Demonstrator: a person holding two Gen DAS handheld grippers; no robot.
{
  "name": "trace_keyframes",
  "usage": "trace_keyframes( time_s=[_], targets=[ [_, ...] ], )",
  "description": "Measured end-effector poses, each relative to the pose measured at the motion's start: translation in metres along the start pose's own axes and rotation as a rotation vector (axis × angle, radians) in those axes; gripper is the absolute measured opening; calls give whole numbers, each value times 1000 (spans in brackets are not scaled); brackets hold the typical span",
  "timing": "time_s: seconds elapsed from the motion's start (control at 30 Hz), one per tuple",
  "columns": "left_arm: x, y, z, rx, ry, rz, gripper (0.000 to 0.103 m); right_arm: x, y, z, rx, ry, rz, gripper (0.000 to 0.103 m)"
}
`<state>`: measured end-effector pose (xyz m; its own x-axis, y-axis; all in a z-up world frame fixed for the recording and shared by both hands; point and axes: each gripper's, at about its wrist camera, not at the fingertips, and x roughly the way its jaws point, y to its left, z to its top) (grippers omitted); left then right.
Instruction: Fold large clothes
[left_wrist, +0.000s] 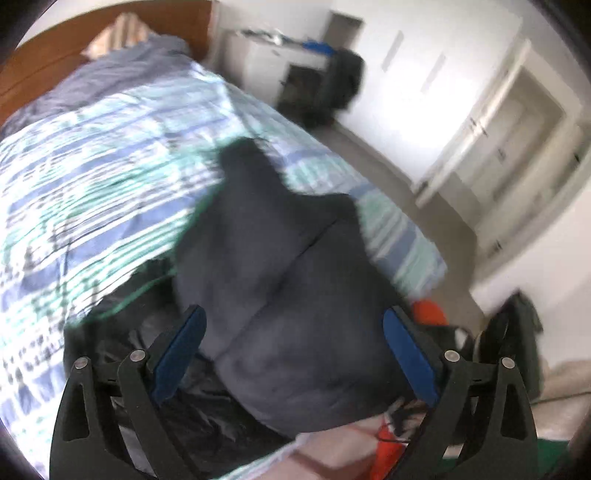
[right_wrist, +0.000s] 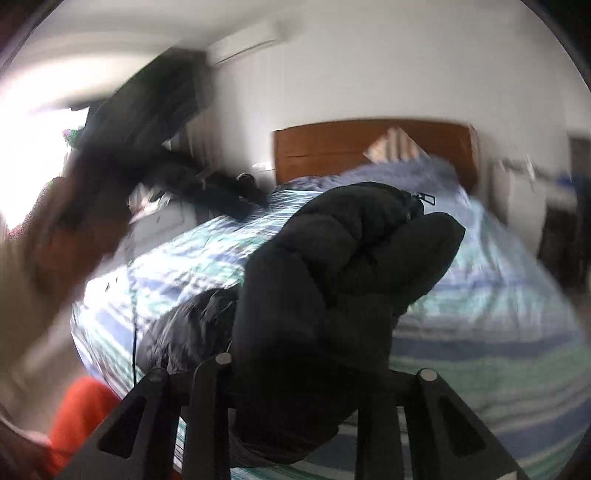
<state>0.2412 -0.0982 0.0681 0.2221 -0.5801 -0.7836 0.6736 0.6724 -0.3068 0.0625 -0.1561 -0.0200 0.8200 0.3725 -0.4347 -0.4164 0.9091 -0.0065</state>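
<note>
A dark puffy jacket (left_wrist: 295, 295) lies bunched near the foot of a bed with a blue, green and white striped cover (left_wrist: 103, 192). My left gripper (left_wrist: 295, 354) hovers over it, open. Its blue pads (left_wrist: 181, 350) stand wide apart on either side of the fabric, and none is pinched between them. In the right wrist view a thick fold of the jacket (right_wrist: 343, 273) with a zip pull rises above the bed. My right gripper (right_wrist: 295, 373) is shut on it, and the fabric hides the fingertips. Both views are motion-blurred.
A wooden headboard (right_wrist: 369, 144) and a striped pillow (right_wrist: 395, 147) are at the far end. White wardrobe doors (left_wrist: 498, 147) and a dark bag (left_wrist: 343, 81) line the wall past a strip of floor. Orange cloth (right_wrist: 81, 417) is close by. A blurred hand with a dark device (right_wrist: 140, 110) is at upper left.
</note>
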Motion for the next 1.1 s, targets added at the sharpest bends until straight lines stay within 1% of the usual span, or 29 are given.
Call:
trace_keyframes(
  time_s=[0.07, 0.1, 0.13, 0.2, 0.27, 0.33, 0.37, 0.4, 0.43, 0.47, 0.5, 0.53, 0.57, 0.6, 0.63, 0.67, 0.73, 0.77, 0.83, 0.9, 1.0, 1.1],
  targets=[
    [4, -9, 10, 18, 49, -8, 97, 8, 25, 2, -100, 10, 1, 27],
    [7, -12, 14, 21, 73, -1, 97, 9, 32, 0, -135, 12, 0, 27],
    [12, -12, 14, 23, 104, 24, 97, 13, 44, 0, -187, 12, -8, 27],
    [22, -13, 15, 49, 159, 128, 97, 16, 59, -2, -257, 13, -9, 27],
    [34, -14, 9, 75, 200, 226, 97, 16, 71, -4, -304, 12, -5, 27],
    [47, -12, 5, 83, 242, 303, 96, 25, 75, -8, -365, 9, -8, 27],
    [53, -12, 2, 86, 258, 341, 88, 24, 80, -10, -389, 9, -7, 27],
    [53, -10, -2, 77, 267, 363, 68, 26, 82, -15, -404, 10, -5, 27],
    [54, -3, -5, 52, 269, 365, 58, 28, 82, -16, -409, 18, -7, 27],
    [49, 0, -8, 34, 256, 363, 43, 30, 78, -16, -395, 24, -4, 27],
    [44, 5, -10, 16, 241, 353, 36, 28, 76, -15, -374, 25, 11, 31],
    [37, 15, -12, -8, 225, 337, 35, 25, 68, -12, -332, 27, 54, 39],
    [28, 27, -15, -39, 213, 322, 33, 21, 62, -10, -296, 34, 106, 45],
    [20, 41, -20, -64, 201, 318, 33, 17, 55, -9, -264, 41, 158, 55],
    [16, 54, -25, -77, 191, 325, 33, 12, 48, -8, -225, 50, 207, 58],
    [11, 73, -33, -95, 177, 336, 34, 9, 42, -7, -196, 54, 238, 58],
    [2, 107, -55, -146, 156, 333, 34, 5, 26, -6, -113, 67, 294, 58],
    [-1, 126, -69, -183, 147, 329, 34, 8, 17, -6, -59, 77, 299, 58],
    [-6, 162, -99, -258, 130, 312, 35, 20, 10, -8, -10, 110, 298, 58],
    [-12, 183, -119, -308, 105, 292, 37, 35, 9, -7, 9, 148, 291, 58],
    [-19, 207, -142, -379, 49, 229, 38, 55, 16, -2, 19, 171, 312, 58],
    [-16, 219, -155, -396, 23, 191, 41, 77, 36, 8, 17, 181, 327, 55]
  ],
)
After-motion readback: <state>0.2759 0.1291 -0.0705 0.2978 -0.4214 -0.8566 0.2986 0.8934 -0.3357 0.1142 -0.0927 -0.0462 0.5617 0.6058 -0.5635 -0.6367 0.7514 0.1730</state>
